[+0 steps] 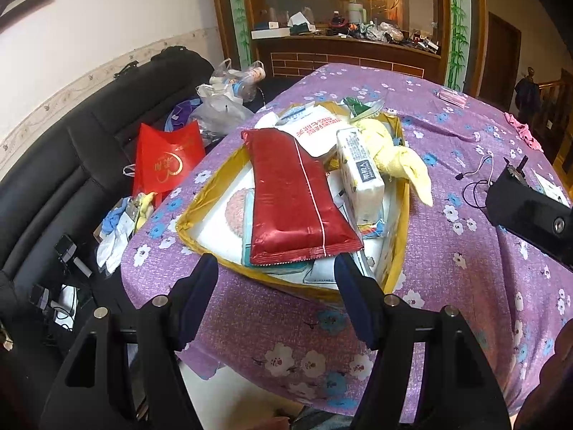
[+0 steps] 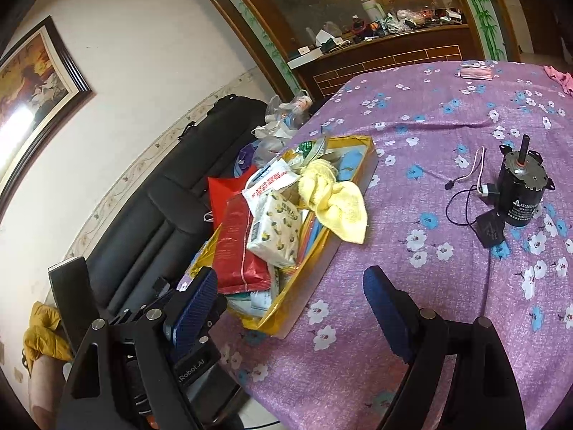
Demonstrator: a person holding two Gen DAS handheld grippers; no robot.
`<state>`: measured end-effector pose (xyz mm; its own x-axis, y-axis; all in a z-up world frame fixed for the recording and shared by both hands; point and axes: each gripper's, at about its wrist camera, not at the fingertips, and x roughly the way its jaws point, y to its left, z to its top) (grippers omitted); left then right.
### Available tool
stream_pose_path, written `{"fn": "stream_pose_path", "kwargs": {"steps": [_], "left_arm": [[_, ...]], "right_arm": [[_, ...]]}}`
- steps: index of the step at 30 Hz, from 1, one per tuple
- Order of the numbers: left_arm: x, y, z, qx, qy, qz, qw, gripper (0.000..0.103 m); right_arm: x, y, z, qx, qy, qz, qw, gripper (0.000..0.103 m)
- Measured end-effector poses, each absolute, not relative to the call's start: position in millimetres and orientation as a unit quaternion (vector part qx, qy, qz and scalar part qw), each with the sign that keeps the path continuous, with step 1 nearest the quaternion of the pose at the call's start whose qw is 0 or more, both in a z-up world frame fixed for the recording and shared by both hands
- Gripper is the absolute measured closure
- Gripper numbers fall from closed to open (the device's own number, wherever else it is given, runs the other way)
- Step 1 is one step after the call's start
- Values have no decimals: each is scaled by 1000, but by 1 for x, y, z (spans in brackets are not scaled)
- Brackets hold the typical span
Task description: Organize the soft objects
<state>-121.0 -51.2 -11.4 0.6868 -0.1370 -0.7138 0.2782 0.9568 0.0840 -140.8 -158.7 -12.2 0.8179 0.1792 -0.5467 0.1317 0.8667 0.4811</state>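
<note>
A gold-rimmed tray (image 1: 403,215) sits on the purple flowered tablecloth (image 1: 465,268) and is piled with soft packs. A red foil pack (image 1: 297,197) lies on top, with a white tissue pack (image 1: 360,175), a white printed bag (image 1: 315,130) and a yellow cloth (image 1: 397,157) hanging over the rim. My left gripper (image 1: 277,279) is open and empty just before the tray's near edge. In the right wrist view the tray (image 2: 311,265), red pack (image 2: 236,251), tissue pack (image 2: 275,231) and yellow cloth (image 2: 336,200) show. My right gripper (image 2: 290,297) is open and empty near the tray's corner.
A black motor (image 2: 519,190) with wires stands on the cloth to the right. A pink pack (image 2: 474,71) and pink cloth (image 2: 558,79) lie at the far edge. A black sofa (image 1: 71,150) with a red bag (image 1: 166,161) and plastic bags is to the left.
</note>
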Motion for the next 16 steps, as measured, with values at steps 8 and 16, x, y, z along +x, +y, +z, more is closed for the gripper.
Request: {"fn": "stream_pose_path", "kwargs": {"steps": [8,16], "left_arm": [[-106,-61,-17,103,391,-110,908,36],[-98,-67,-22,104,393,-111,907,36]], "right_arm": [[-121,-166,-6,253,305,19,918,19],[-105,-172,-17,258,322,19,911,19]]}}
